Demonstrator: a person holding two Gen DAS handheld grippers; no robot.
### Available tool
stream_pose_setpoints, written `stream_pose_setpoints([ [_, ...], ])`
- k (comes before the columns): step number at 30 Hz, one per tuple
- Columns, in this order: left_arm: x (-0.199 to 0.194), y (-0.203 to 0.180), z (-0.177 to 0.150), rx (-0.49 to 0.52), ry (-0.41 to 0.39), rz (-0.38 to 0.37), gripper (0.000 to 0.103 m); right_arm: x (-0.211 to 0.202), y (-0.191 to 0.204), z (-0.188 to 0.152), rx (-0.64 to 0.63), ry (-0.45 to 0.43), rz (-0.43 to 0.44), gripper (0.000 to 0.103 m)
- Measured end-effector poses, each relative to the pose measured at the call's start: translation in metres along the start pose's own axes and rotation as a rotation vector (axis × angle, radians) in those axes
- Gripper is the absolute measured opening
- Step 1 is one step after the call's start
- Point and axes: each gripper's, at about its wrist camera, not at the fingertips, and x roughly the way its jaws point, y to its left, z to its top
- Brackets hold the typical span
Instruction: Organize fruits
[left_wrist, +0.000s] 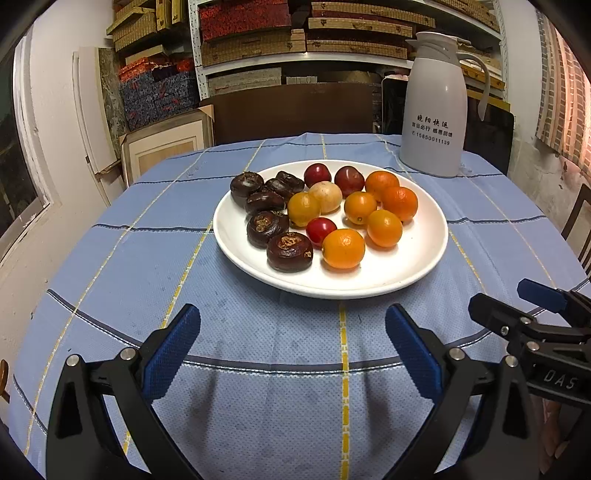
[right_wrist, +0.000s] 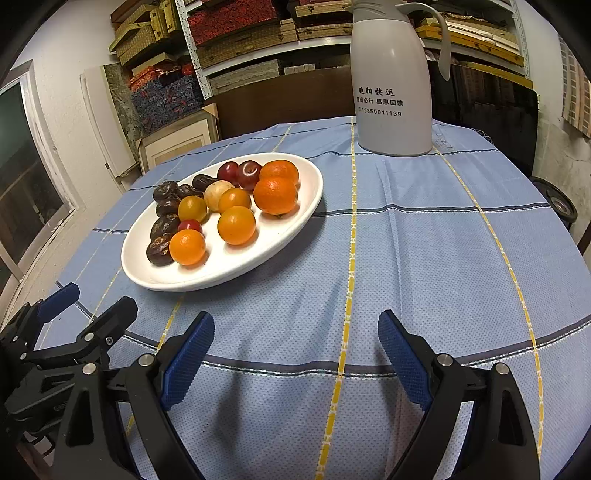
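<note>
A white plate (left_wrist: 413, 266) sits on the blue checked tablecloth and holds mixed fruit: several dark brown water chestnuts (left_wrist: 290, 252) on its left, several orange kumquats (left_wrist: 343, 248), red cherry tomatoes (left_wrist: 320, 229) and one pale round fruit (left_wrist: 326, 196). My left gripper (left_wrist: 293, 325) is open and empty, just short of the plate's near rim. My right gripper (right_wrist: 295, 328) is open and empty over bare cloth, to the right of the plate (right_wrist: 236, 269). It also shows at the right edge of the left wrist view (left_wrist: 517, 306). The left gripper (right_wrist: 88, 299) shows at lower left in the right wrist view.
A tall white thermos jug (left_wrist: 434, 107) stands at the table's far right; it also shows in the right wrist view (right_wrist: 391, 85). A dark chair back (left_wrist: 295, 107) is behind the table. Shelves of boxes line the back wall.
</note>
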Motion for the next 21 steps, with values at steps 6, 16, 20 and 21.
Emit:
stream_pose_setpoints([
  [6,-0.0017,0.0000,0.0003,0.002,-0.009,0.001,0.098,0.0004,-0.0009,0.0003,0.000,0.001,0.000,0.091],
  [16,-0.0024,-0.0004,0.0003,0.002,-0.011,0.001,0.098,0.0015,-0.0017,-0.0006,0.001,0.003,-0.001,0.091],
  [20,-0.0025,-0.0015,0.0011,0.004,-0.015,0.000,0.098,0.0018,-0.0027,-0.0021,0.002,0.005,-0.004,0.091],
  [21,-0.0028,-0.0016,0.0014,0.003,-0.018,-0.003,0.098,0.0017,-0.0026,-0.0020,0.002,0.005,-0.004,0.091],
])
